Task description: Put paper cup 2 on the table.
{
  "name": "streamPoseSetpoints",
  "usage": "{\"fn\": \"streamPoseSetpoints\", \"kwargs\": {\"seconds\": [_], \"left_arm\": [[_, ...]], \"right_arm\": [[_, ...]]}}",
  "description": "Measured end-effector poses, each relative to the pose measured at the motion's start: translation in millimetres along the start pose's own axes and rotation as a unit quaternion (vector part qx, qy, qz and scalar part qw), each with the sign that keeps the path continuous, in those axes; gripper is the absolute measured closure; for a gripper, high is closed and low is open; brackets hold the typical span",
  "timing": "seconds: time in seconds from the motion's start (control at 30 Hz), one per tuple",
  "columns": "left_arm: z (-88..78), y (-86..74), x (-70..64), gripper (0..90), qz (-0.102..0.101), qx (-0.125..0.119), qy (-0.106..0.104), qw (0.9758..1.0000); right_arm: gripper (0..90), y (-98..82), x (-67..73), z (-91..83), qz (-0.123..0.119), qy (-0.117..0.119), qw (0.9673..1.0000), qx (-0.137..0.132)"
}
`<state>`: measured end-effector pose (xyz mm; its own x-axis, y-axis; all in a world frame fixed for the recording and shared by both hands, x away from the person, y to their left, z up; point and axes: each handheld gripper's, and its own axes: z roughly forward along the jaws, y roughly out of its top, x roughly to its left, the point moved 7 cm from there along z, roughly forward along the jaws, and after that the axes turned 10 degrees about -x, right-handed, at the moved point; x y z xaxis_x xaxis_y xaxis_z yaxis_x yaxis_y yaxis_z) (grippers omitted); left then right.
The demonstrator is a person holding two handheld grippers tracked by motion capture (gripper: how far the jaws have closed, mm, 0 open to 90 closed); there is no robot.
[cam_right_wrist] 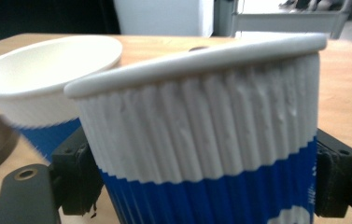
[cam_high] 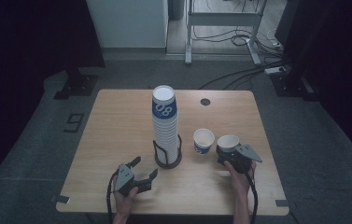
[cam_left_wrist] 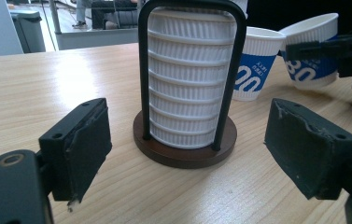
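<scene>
Two black jaws of right gripper [cam_right_wrist: 201, 182] flanking tilted blue-and-white ribbed paper cup [cam_right_wrist: 201, 140], pads at both sides; firm grip or slack not discernible. Second matching cup [cam_high: 203, 140] just beside, upright on light wooden table [cam_high: 117, 135]. Left gripper [cam_left_wrist: 187, 154] spread wide, holding nothing, facing tall cup stack [cam_left_wrist: 190, 74] in black wire holder [cam_left_wrist: 185, 151].

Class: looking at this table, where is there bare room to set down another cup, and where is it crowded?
Free: the table's left half beside the cup stack, and the far right corner past the grommet hole. Crowded: between the stack's holder, the standing cup and the cup in the right gripper.
</scene>
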<state>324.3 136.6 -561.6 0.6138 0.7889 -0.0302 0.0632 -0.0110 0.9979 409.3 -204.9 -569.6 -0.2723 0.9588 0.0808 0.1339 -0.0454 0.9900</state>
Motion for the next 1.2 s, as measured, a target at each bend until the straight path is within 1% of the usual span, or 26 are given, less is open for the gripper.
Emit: {"fn": "streamPoseSetpoints", "kwargs": {"seconds": [0.03, 0.07, 0.1, 0.17, 0.23, 0.27, 0.3, 0.37, 0.4, 0.53, 0.63, 0.67, 0.7, 0.77, 0.8, 0.83, 0.87, 0.9, 0.93, 0.97, 1.03, 1.07, 1.1, 1.13, 1.2], "left_arm": [[0.0, 0.0, 0.1, 14.4, 0.000, 0.000, 0.000, 1.0000], [0.1, 0.0, 0.4, 14.4, -0.002, 0.000, 0.002, 1.0000], [0.1, 0.0, 0.6, 14.4, -0.003, 0.000, 0.001, 1.0000], [0.0, 0.0, 0.6, 14.4, -0.004, 0.000, -0.001, 1.0000], [0.0, 0.0, 0.5, 14.4, -0.003, 0.000, 0.001, 1.0000], [0.0, 0.0, 0.4, 14.4, -0.002, 0.000, 0.001, 1.0000], [0.0, 0.0, 0.2, 14.4, -0.001, 0.000, 0.001, 1.0000], [0.4, 0.0, 0.3, 14.4, -0.002, 0.001, 0.001, 1.0000], [0.4, -0.1, 0.4, 14.4, -0.002, 0.001, 0.000, 1.0000], [0.4, -0.1, 0.3, 14.4, -0.002, 0.001, 0.001, 1.0000], [0.4, -0.1, 0.4, 14.4, -0.002, 0.001, 0.002, 1.0000], [0.4, -0.1, 0.4, 14.4, -0.002, 0.001, 0.002, 1.0000], [0.6, -0.1, 0.4, 14.4, -0.002, 0.002, 0.003, 1.0000], [0.7, -0.2, 0.4, 14.4, -0.001, 0.004, 0.003, 1.0000], [0.9, -0.3, 0.3, 14.4, 0.000, 0.005, 0.003, 1.0000], [0.8, -0.3, 0.2, 14.4, 0.000, 0.005, 0.003, 1.0000], [0.6, -0.2, 0.2, 14.4, 0.000, 0.004, 0.005, 1.0000], [0.7, -0.2, 0.5, 14.4, 0.000, 0.003, 0.007, 1.0000], [0.9, -0.2, 0.5, 14.4, 0.001, 0.004, 0.007, 1.0000], [1.1, -0.4, 0.6, 14.4, 0.001, 0.005, 0.009, 0.9999], [1.0, -0.7, 0.5, 14.4, 0.000, 0.008, 0.011, 0.9999], [0.8, -0.6, 0.5, 14.4, 0.001, 0.007, 0.012, 0.9999], [0.6, -0.7, 0.6, 14.4, 0.000, 0.008, 0.012, 0.9999], [0.4, -0.7, 0.8, 14.4, -0.001, 0.009, 0.013, 0.9999], [0.2, -0.9, 0.8, 14.4, -0.002, 0.010, 0.013, 0.9999]], "right_arm": [[15.0, 0.9, -2.1, 2.0, 0.000, -0.011, 0.9999, 0.001], [14.7, 0.7, -2.4, 3.1, 0.001, -0.011, 0.9999, 0.006], [14.1, -0.8, -1.8, 4.2, 0.003, -0.010, 0.9998, 0.018], [14.1, -2.6, -0.9, 3.6, -0.005, -0.017, 0.9995, 0.028], [14.0, -5.8, -0.4, 1.4, -0.011, -0.023, 0.9985, 0.049], [13.2, -6.1, -0.8, 0.3, -0.011, -0.027, 0.9984, 0.048], [13.3, -6.3, -0.8, -0.9, -0.007, -0.027, 0.9985, 0.047], [13.4, -8.5, -2.5, -3.7, -0.006, -0.031, 0.9976, 0.062], [13.1, -10.5, -3.2, -4.8, -0.001, -0.032, 0.9967, 0.075], [13.2, -12.6, -1.6, -9.5, 0.005, -0.031, 0.9956, 0.088], [13.0, -13.1, -0.5, -14.6, 0.006, -0.039, 0.9952, 0.090], [13.0, -13.3, -0.5, -16.8, 0.010, -0.043, 0.9947, 0.093], [13.1, -13.2, 0.2, -19.0, 0.014, -0.042, 0.9947, 0.093], [13.1, -13.2, 2.2, -23.0, 0.016, -0.041, 0.9948, 0.092], [13.2, -13.8, 3.6, -24.8, 0.015, -0.042, 0.9949, 0.091], [13.1, -14.7, 4.0, -27.2, 0.011, -0.048, 0.9944, 0.093], [12.9, -15.7, 4.9, -29.2, 0.015, -0.050, 0.9946, 0.090], [13.5, -17.1, 7.0, -32.3, 0.021, -0.043, 0.9949, 0.089], [13.2, -17.0, 8.7, -35.1, 0.025, -0.043, 0.9952, 0.084], [13.4, -16.5, 10.8, -38.2, 0.024, -0.045, 0.9955, 0.080], [13.0, -17.5, 14.1, -44.5, 0.020, -0.056, 0.9953, 0.077], [13.8, -17.7, 15.8, -47.2, 0.020, -0.056, 0.9955, 0.074], [13.4, -17.9, 16.9, -51.5, 0.018, -0.064, 0.9951, 0.073], [13.1, -18.1, 18.3, -55.3, 0.016, -0.072, 0.9949, 0.069], [13.1, -17.6, 21.0, -62.1, 0.012, -0.078, 0.9951, 0.060]]}}
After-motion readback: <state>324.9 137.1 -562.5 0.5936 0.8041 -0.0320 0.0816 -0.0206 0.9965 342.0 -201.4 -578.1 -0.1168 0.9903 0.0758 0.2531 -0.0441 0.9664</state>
